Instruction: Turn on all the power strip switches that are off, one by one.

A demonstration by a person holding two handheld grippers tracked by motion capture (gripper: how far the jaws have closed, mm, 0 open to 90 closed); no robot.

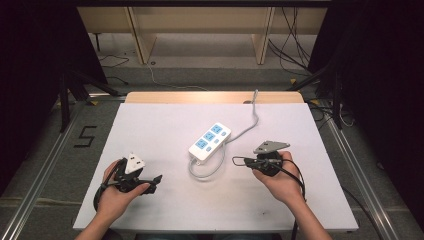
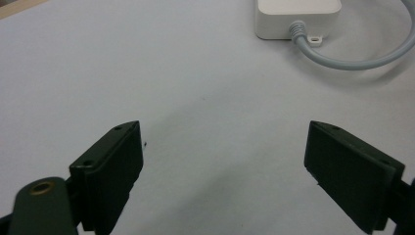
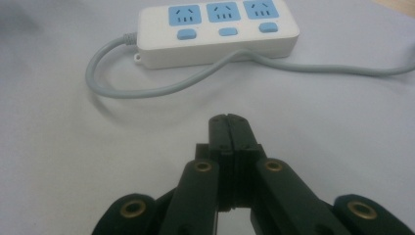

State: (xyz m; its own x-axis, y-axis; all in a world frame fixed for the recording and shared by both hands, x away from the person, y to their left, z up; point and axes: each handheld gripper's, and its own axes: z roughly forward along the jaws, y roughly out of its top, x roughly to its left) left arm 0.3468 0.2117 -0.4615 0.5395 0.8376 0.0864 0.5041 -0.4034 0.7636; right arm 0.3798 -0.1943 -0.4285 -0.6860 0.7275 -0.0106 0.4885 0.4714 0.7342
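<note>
A white power strip (image 1: 210, 141) with three blue sockets lies at the middle of the white-covered table (image 1: 150, 125). Its grey cable (image 1: 205, 173) loops at the near end and runs off toward the back right. My left gripper (image 1: 154, 182) rests at the front left, pointing right toward the strip. Its jaws stand wide open with nothing between them (image 2: 225, 132); the strip's cable end (image 2: 297, 17) lies ahead. My right gripper (image 1: 237, 161) sits at the front right, pointing left. Its jaws are shut together on nothing (image 3: 229, 120), a short way from the strip (image 3: 218, 32) and the cable loop (image 3: 147, 90).
The table's wooden far edge (image 1: 210, 96) shows beyond the white cover. A "5" mark (image 1: 86, 136) is on the floor to the left. Metal rails (image 1: 357, 175) run along both sides, and a shelf's wooden legs (image 1: 262, 42) and loose cables (image 1: 290, 45) stand behind.
</note>
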